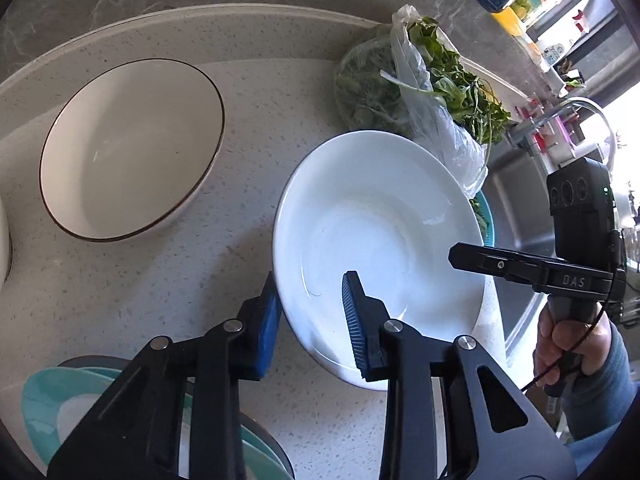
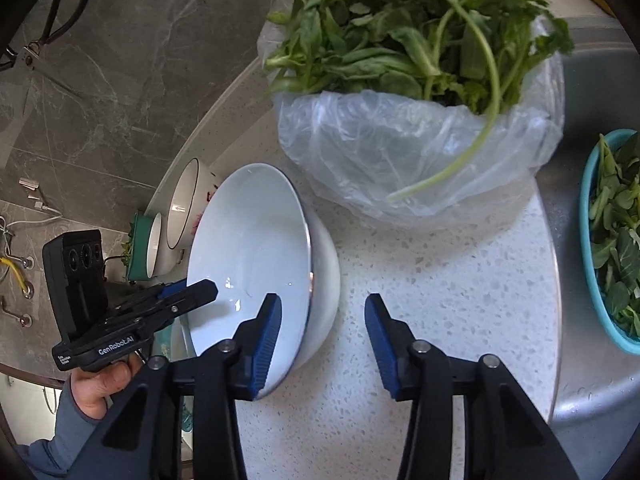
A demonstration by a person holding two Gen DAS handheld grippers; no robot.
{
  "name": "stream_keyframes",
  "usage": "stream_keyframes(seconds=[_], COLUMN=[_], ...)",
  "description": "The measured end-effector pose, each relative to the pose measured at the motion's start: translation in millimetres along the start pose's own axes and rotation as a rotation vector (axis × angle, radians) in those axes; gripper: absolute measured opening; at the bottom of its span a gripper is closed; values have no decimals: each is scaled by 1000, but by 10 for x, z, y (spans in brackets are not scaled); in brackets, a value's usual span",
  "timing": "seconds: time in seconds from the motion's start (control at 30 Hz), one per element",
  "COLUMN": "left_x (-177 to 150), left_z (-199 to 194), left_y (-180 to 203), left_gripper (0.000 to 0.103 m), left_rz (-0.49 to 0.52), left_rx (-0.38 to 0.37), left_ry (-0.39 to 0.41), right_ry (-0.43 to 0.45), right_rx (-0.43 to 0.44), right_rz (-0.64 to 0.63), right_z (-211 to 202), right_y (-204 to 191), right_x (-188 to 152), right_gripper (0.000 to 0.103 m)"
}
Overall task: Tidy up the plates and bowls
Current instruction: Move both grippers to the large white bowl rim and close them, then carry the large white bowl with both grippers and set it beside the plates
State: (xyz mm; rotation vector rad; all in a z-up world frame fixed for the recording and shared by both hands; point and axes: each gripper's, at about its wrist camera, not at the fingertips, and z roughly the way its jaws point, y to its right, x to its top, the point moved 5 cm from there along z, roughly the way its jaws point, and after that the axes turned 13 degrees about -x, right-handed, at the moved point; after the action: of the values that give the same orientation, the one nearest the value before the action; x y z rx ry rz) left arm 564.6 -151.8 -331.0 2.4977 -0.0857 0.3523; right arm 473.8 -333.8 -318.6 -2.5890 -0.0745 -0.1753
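Left hand-held gripper (image 1: 312, 312) spread astride rim of glossy white plate (image 1: 380, 240); right hand-held gripper (image 2: 322, 340) spread, empty.

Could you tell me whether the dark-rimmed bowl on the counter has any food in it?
No, the dark-rimmed bowl shows only its bare pale interior in the left wrist view.

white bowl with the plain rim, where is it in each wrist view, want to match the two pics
Left wrist: the white bowl sits centre-right, its near rim between the left gripper's open fingers.
Right wrist: the same bowl is lower left of centre, seen edge-on, with the right gripper open beside it.
Shared landmark: the bag of greens just behind the bowl.
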Motion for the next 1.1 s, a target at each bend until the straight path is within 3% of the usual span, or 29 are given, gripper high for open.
stream_keyframes(seconds=[0.2, 0.37, 0.83, 1.1], left_x=[48, 64, 10, -124], left_z=[27, 39, 24, -85], left_y=[-95, -156, -140, 62], left_gripper=[17, 10, 8, 8], left_rz=[-18, -32, -28, -14], left_rx=[-8, -10, 0, -12], left_ry=[12, 13, 5, 17], right_ry=[-16, -18, -32, -31], right_rx=[22, 26, -22, -24], right_rz=[35, 72, 53, 60], right_z=[99, 140, 168, 27], right_y=[-34, 8, -51, -37], right_x=[21, 69, 99, -37], right_gripper=[29, 25, 21, 21])
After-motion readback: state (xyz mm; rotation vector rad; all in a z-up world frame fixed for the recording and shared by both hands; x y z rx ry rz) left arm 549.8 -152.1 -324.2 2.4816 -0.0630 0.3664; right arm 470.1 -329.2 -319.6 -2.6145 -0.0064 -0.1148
